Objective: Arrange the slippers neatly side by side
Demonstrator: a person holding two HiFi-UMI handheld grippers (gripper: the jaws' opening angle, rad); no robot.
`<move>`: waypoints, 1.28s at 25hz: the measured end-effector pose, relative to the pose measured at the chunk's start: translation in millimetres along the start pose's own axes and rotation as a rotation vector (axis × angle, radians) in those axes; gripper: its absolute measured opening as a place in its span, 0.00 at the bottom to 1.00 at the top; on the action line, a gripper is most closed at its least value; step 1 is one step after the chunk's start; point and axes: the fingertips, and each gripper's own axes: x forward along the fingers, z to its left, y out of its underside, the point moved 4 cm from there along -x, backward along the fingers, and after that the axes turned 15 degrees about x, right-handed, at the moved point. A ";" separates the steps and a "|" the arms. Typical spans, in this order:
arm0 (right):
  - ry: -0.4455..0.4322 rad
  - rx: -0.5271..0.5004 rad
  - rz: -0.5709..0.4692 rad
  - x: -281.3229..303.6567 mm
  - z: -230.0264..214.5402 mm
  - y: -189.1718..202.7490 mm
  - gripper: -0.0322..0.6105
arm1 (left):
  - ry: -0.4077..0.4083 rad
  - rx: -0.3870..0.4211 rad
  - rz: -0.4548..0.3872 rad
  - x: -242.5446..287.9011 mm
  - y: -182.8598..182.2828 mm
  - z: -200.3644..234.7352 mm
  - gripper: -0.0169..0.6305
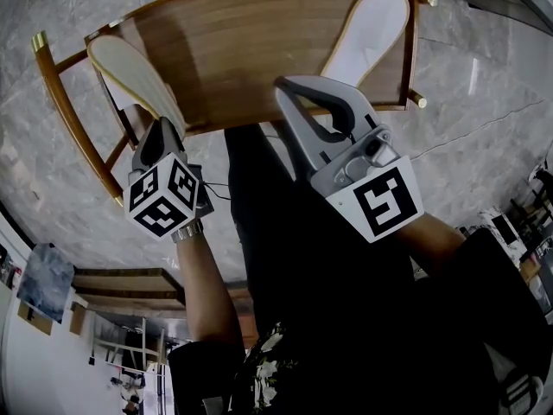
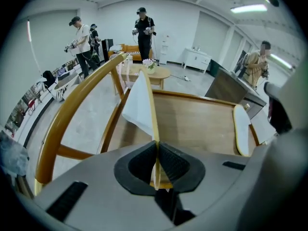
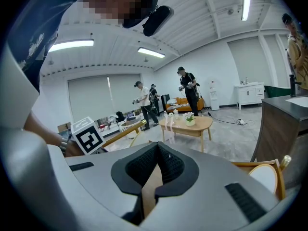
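Left tongs [image 2: 157, 152] clamp the light, likely floppy white yellow-rimmed fabric slipper [image 2: 139, 105] by its heel edge, probably the firmest hold; right tongs [image 3: 156, 150] closed, empty.

A wooden stand [image 1: 251, 50] with a flat board and a curved, brass-capped rail sits on a grey marbled floor [image 1: 484, 76], across which a thin cable [image 1: 484, 130] trails. Deeper in the room a low oval coffee table [image 2: 155, 74] carries a small flowerpot [image 2: 151, 64]. An orange sofa [image 2: 129, 48] and a white cabinet [image 2: 197, 59] stand by the wall. Several people [image 2: 144, 30] stand under strip lights [image 2: 248, 7].
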 end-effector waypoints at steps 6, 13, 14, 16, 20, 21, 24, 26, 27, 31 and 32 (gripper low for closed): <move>0.008 0.006 0.003 -0.2 -2.5 0.2 0.05 | 0.006 0.026 -0.004 4.3 -5.0 -6.9 0.06; 0.010 0.014 0.007 1.4 -4.2 1.1 0.05 | 0.015 0.035 -0.001 7.7 -7.6 -11.3 0.06; 0.009 0.013 0.007 1.7 -4.5 1.3 0.05 | 0.019 0.047 -0.001 8.3 -8.0 -13.6 0.06; 0.008 0.012 0.008 2.0 -5.4 1.9 0.05 | 0.029 0.065 -0.001 9.7 -8.8 -19.0 0.06; 0.006 0.012 0.013 2.1 -5.6 2.1 0.05 | 0.044 0.081 -0.010 10.3 -10.4 -26.1 0.06; 0.008 0.013 0.015 2.1 -5.4 2.2 0.05 | 0.047 0.088 -0.012 10.2 -10.9 -27.1 0.06; 0.012 0.015 0.017 2.6 -5.4 2.3 0.05 | 0.060 0.101 -0.021 10.8 -12.0 -29.8 0.06; 0.012 0.015 0.018 2.4 -5.5 3.1 0.05 | 0.066 0.114 -0.027 11.4 -12.0 -32.3 0.06; 0.012 0.014 0.020 2.3 -5.5 4.0 0.05 | 0.068 0.123 -0.028 11.7 -12.0 -33.8 0.06; 0.013 0.019 0.026 1.5 -5.4 8.0 0.05 | 0.084 0.149 -0.035 14.1 -11.7 -41.6 0.06; 0.012 0.018 0.027 1.4 -4.9 8.6 0.05 | 0.088 0.155 -0.036 14.7 -11.5 -43.8 0.06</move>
